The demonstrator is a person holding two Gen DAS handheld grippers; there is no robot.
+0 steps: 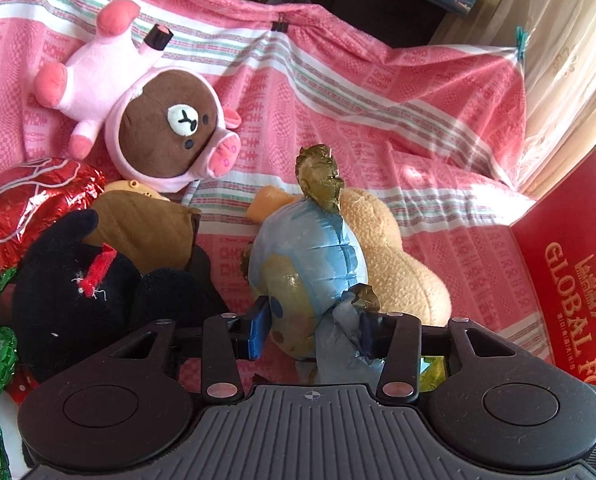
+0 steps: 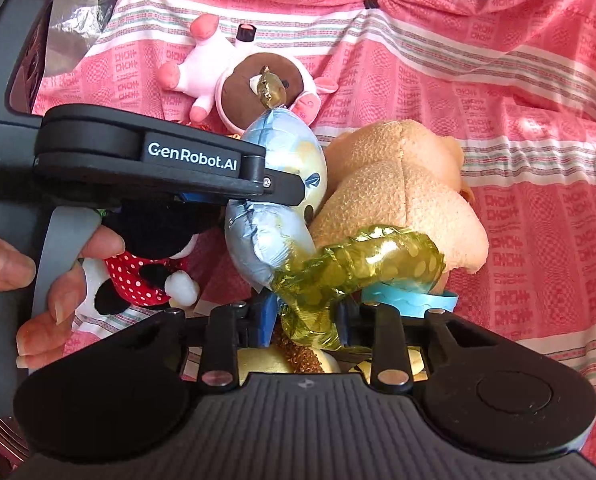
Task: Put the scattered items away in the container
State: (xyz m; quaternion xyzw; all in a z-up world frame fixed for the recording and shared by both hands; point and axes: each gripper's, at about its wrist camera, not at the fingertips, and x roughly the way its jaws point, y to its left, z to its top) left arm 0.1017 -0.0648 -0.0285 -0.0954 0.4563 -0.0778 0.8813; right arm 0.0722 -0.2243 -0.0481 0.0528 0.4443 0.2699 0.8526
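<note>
Both grippers are on the same foil balloon (image 1: 310, 256), blue w/ yellow-green ends. Left gripper (image 1: 318, 332) is clenched on its lower blue part; right gripper (image 2: 304, 320) is clamped on the yellow-green tail. The balloon sits on the pink cloth (image 1: 378, 120), touching the tan plush (image 1: 394, 256), w/ the black plush (image 1: 77, 280) just beside it.

Risks, as I see it: two grips on one thin foil thing, so if the hands pull apart the seam could tear or pop. Foil's slick, so it may slip out mid-lift. Lifting could also drag the tan plush along. The red box (image 1: 570, 280) sits off to the right, probably the container, so the carry crosses other toys like the pig-suit bear (image 1: 169, 128).
</note>
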